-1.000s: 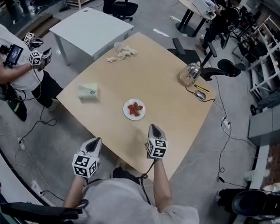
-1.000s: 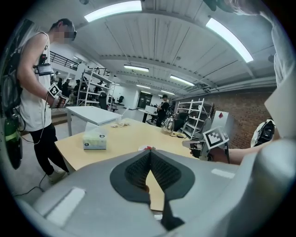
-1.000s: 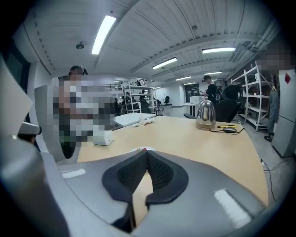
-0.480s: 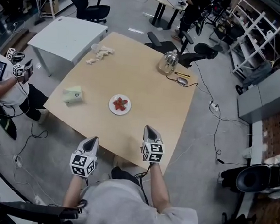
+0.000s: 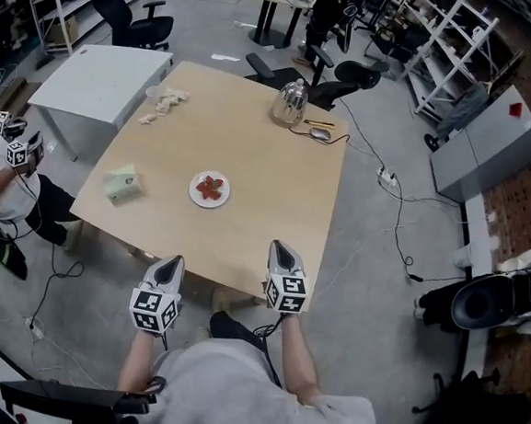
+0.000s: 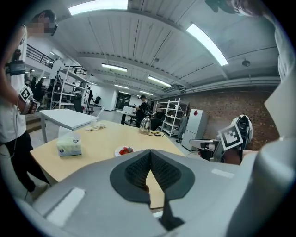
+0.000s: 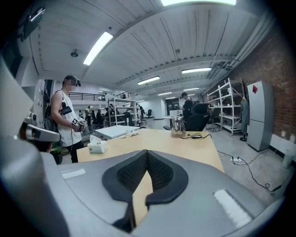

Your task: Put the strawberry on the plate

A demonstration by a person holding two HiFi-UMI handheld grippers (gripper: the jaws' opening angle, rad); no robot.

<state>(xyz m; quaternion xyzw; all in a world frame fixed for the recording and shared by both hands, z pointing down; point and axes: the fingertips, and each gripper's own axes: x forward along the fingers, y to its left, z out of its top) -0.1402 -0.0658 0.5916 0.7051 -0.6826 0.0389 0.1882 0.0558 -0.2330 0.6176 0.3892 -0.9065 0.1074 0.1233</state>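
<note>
A white plate (image 5: 197, 196) lies near the middle of the tan table (image 5: 268, 188), with red strawberries (image 5: 211, 187) on it. Both grippers hover at the table's near edge, well short of the plate. My left gripper (image 5: 171, 265) is shut with nothing in it, left of the plate's line. My right gripper (image 5: 279, 251) is shut and holds nothing, just off the near edge. In the left gripper view the plate (image 6: 118, 152) and strawberries (image 6: 126, 150) show beyond the closed left gripper (image 6: 150, 152). In the right gripper view the closed right gripper (image 7: 146, 152) hides the plate.
A green tissue box (image 5: 122, 184) sits left of the plate, crumpled tissues (image 5: 162, 105) at the far left, a kettle (image 5: 290, 102) and a mouse (image 5: 319, 134) at the far edge. A person (image 5: 0, 179) with grippers stands left. A white table (image 5: 97, 76) and office chairs (image 5: 343, 70) lie beyond.
Both grippers have drawn back from the plate toward the table's near edge, the right one farther. The head view has swung, so the table now sits further up and left.
</note>
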